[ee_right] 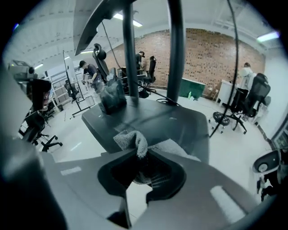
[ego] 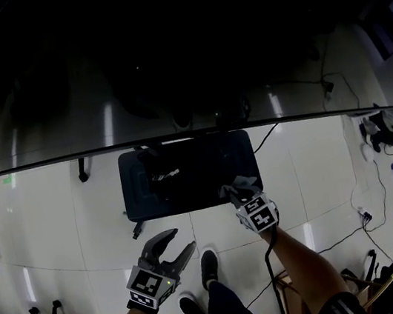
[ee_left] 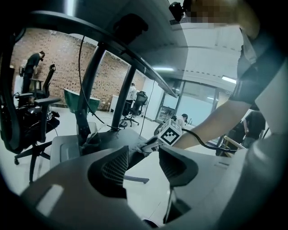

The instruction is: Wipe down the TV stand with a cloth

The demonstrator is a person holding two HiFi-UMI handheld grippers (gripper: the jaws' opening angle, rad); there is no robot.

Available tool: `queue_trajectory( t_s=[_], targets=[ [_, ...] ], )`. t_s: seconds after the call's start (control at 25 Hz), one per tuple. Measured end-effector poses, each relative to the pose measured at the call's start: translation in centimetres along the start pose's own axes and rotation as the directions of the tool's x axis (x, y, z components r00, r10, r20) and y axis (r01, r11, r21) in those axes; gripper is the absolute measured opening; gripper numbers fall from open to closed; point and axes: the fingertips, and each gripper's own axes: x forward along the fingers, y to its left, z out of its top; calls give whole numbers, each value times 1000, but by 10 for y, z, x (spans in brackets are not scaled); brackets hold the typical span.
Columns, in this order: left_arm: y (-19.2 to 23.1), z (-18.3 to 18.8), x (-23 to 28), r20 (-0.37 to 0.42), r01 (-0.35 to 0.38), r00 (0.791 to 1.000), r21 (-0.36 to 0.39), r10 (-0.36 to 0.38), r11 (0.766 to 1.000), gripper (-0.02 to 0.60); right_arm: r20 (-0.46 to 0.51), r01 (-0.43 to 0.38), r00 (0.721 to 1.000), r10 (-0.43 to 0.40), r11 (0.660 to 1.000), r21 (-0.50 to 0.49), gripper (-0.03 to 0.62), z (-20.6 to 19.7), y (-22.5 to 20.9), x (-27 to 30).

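While my right gripper [ego: 237, 196] pinches the cloth [ego: 239, 183] at the TV stand [ego: 186, 184] lower-right corner, stand's long axis runs leftward across frame; left gripper [ego: 183, 240] spread, empty, farther below.

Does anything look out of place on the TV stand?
Nothing clearly wrong. The stand base sits flat, with no spill visible. The right gripper pinches the cloth at its near corner; the left gripper is open over the floor. A small dark lump sits by the poles; I cannot tell what.
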Motion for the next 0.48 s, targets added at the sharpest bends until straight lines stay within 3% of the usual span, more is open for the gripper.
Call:
queue_trajectory(
  t_s=[0.36, 0.48],
  targets=[
    [-19, 5, 8, 1, 38, 999, 24, -38, 999, 235, -45, 148, 988, -146, 988, 46, 44, -38, -75, -33],
    [-22, 7, -4, 5, 41, 999, 24, -41, 999, 235, 19, 159, 987, -160, 986, 59, 44, -30, -72, -52]
  ],
)
